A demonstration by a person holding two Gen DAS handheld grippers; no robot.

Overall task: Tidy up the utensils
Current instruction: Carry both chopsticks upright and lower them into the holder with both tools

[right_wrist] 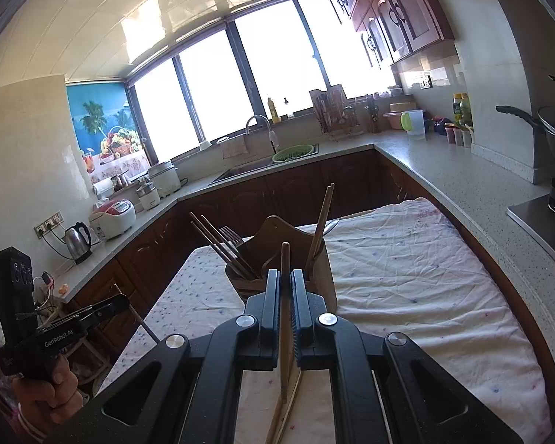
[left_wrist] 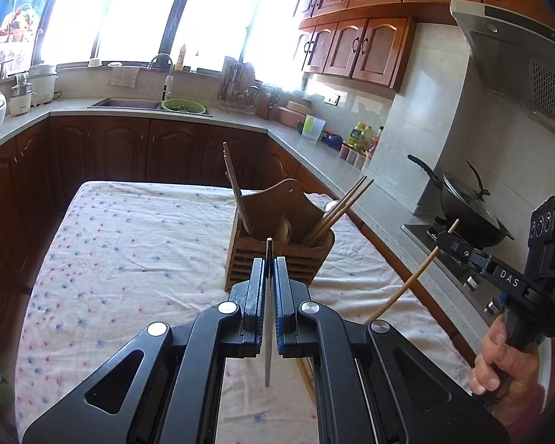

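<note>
- Left gripper (left_wrist: 269, 262) was clamped on a thin, flat metal utensil (left_wrist: 268, 333) that stood on its edge.
- Right gripper (right_wrist: 285, 283) was clamped on a smooth, round wooden chopstick (right_wrist: 285, 318).
- Both were held above the table (left_wrist: 129, 244), near the slatted wooden holder (left_wrist: 277, 255).
- Some chopsticks (left_wrist: 336, 211) and a fork (right_wrist: 230, 235) already leaned in the holder, so I think only these two were left.
- Under the holder lay a soft, wrinkly, dotted cloth (right_wrist: 407, 266).
</note>
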